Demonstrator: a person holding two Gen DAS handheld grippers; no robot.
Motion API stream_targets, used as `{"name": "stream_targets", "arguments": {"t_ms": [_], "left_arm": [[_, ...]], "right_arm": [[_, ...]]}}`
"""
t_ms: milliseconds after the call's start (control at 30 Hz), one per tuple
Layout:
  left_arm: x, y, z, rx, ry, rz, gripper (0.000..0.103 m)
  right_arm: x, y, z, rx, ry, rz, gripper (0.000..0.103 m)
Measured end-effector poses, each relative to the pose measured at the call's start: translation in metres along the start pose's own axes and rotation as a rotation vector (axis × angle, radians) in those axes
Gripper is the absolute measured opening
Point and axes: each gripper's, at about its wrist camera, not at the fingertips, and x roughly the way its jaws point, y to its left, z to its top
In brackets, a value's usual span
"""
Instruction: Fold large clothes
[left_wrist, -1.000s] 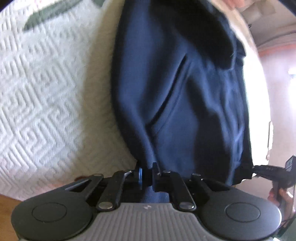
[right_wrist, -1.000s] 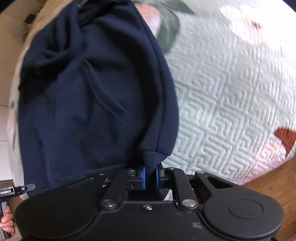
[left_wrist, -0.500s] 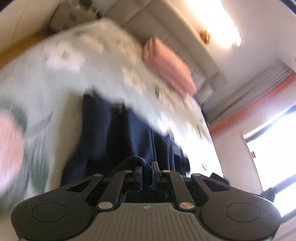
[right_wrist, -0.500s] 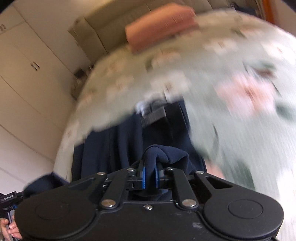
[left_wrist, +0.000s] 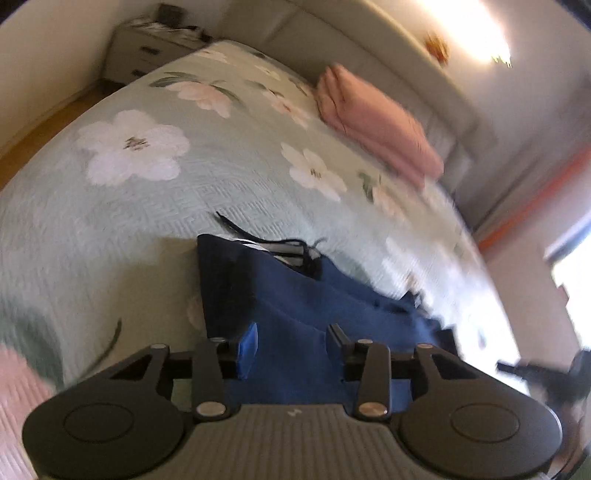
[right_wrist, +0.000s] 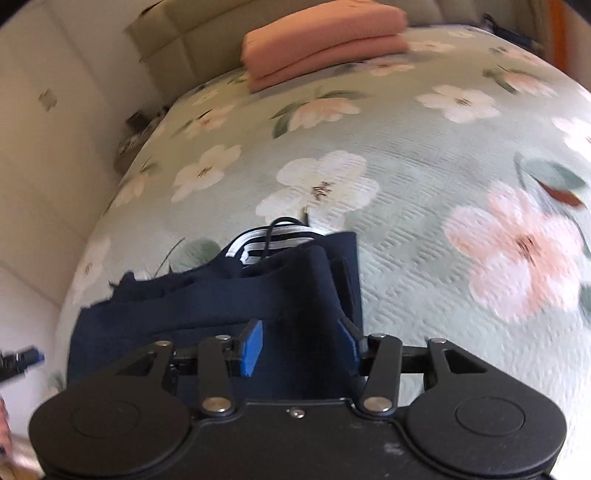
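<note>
Bed (right_wrist: 424, 155), floral quilt; folded pink blanket (right_wrist: 325, 26) at the headboard end. Navy garment (right_wrist: 229, 302) lies on the quilt below me, doubled over, striped lining and drawstring showing at its far edge. My left gripper (left_wrist: 291, 347) and right gripper (right_wrist: 301, 341) hang over its near edge, jaws spread, nothing between them. Reads as one fold laid down. Next, I'd judge: pick fresh corners, then fold across.
</note>
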Motion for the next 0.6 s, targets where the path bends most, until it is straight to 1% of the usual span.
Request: {"name": "stream_targets", "arguments": {"t_ms": [67,100,167,333,433,533,600], "left_arm": [[0.016,-0.01,0.008,0.084,0.027,0.036,0.047],[0.025,-0.013,0.012,0.113,0.035,0.055,0.05],[0.036,-0.013,0.021,0.134,0.039,0.077,0.052],[0.056,0.0,0.035,0.131,0.054,0.123,0.053],[0.07,0.006,0.04,0.143,0.073,0.144,0.053],[0.085,0.012,0.045,0.132,0.078,0.134,0.053],[0.097,0.015,0.048,0.113,0.097,0.1,0.053]], "right_arm": [[0.017,0.005,0.01,-0.056,0.002,0.003,0.059],[0.027,0.007,0.015,-0.076,0.003,0.001,0.06],[0.045,0.008,0.026,-0.101,0.01,-0.004,0.06],[0.084,0.006,0.045,-0.151,0.037,-0.027,0.06],[0.103,0.003,0.05,-0.166,0.064,-0.051,0.06],[0.113,0.002,0.05,-0.175,0.079,-0.052,0.06],[0.115,0.005,0.048,-0.187,0.082,-0.058,0.06]]}}
